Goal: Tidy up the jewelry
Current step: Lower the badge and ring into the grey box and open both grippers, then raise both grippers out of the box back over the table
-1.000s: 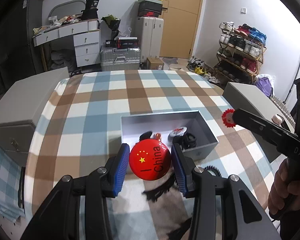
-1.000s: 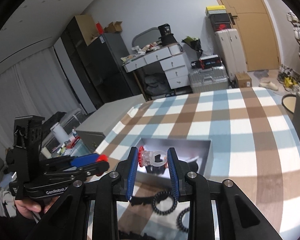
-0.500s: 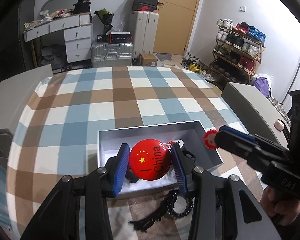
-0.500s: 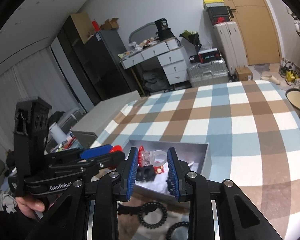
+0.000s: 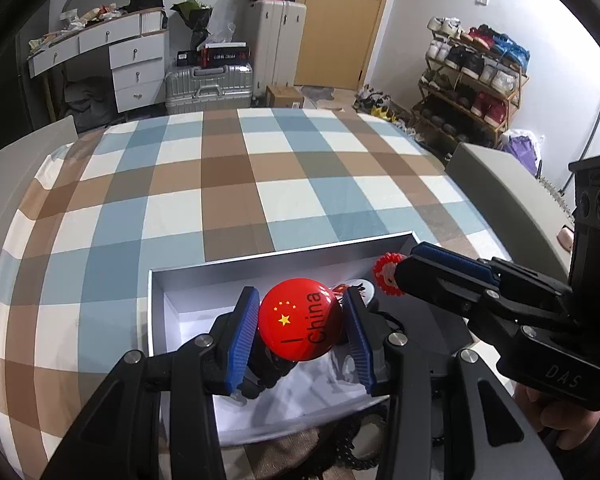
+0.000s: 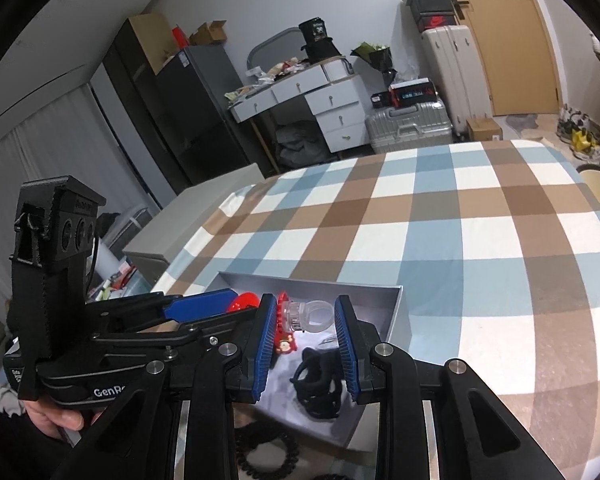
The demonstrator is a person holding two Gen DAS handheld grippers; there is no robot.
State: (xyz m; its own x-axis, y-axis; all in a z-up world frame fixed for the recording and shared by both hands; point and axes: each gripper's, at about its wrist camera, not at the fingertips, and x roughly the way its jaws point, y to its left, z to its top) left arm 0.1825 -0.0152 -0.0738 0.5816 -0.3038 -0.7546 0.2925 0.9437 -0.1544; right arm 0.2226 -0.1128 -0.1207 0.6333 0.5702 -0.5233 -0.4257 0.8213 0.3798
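My left gripper point(image 5: 300, 328) is shut on a round red badge point(image 5: 300, 320) with yellow stars and "I China" on it, held over the open grey box point(image 5: 260, 264). My right gripper point(image 6: 306, 320) is shut on a clear plastic ring with a red flower top point(image 6: 304, 314), held over the same box point(image 6: 396, 308). The right gripper also shows in the left wrist view point(image 5: 404, 276), with the red flower point(image 5: 385, 273) at its tip. Inside the box lie black hair ties point(image 6: 320, 384) and a small red charm point(image 6: 286, 346).
The box sits on a checked tablecloth point(image 5: 220, 184). Black coiled hair ties point(image 6: 266, 454) lie on the cloth in front of the box. A grey cabinet point(image 5: 508, 196) stands at the table's right edge. Drawers, suitcases and a shoe rack stand behind.
Both grippers have moved forward with their items and now hang over the box interior. The box has come nearer in both views. Both grips are unchanged.
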